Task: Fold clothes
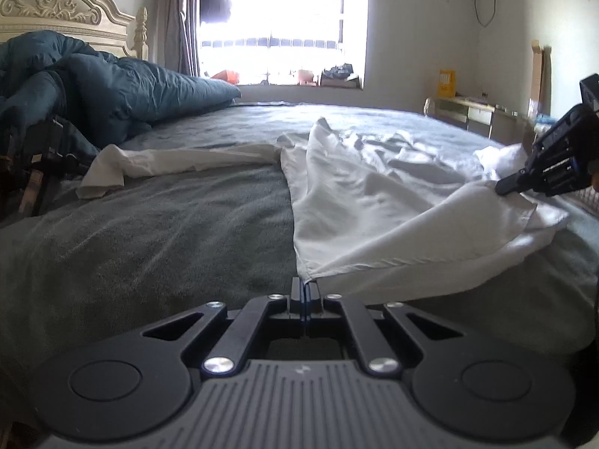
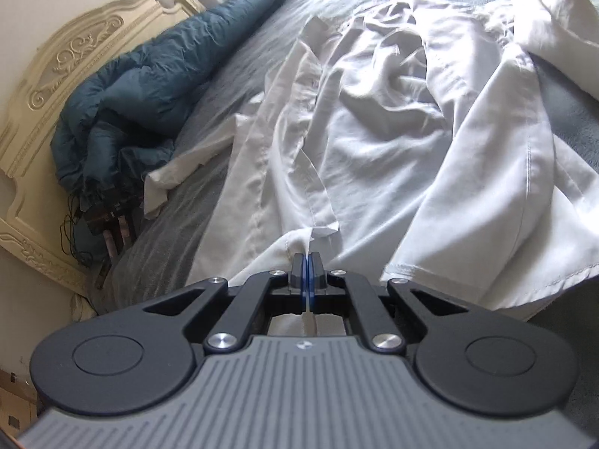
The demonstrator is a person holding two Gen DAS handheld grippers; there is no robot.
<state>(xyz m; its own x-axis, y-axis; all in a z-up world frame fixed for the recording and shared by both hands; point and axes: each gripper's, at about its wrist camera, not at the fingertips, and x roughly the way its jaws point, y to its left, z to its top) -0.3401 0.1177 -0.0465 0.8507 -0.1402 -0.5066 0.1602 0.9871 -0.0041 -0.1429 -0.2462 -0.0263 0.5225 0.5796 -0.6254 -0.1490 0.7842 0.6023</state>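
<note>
Lying rumpled: white shirt (image 1: 374, 194) | grey bed (image 1: 168, 232); teal duvet (image 1: 112, 86)

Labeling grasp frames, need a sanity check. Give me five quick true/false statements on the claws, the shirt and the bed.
1. The left claw is shut on the hem corner of the white shirt. True.
2. The right claw hangs open above the shirt. False: it is shut on the shirt's edge.
3. The shirt lies neatly folded into a square. False: it is spread out and wrinkled, one sleeve stretched sideways.
4. A dark teal duvet is bunched near the headboard. True.
5. The shirt lies on a wooden table. False: it lies on a bed with a grey cover.
</note>
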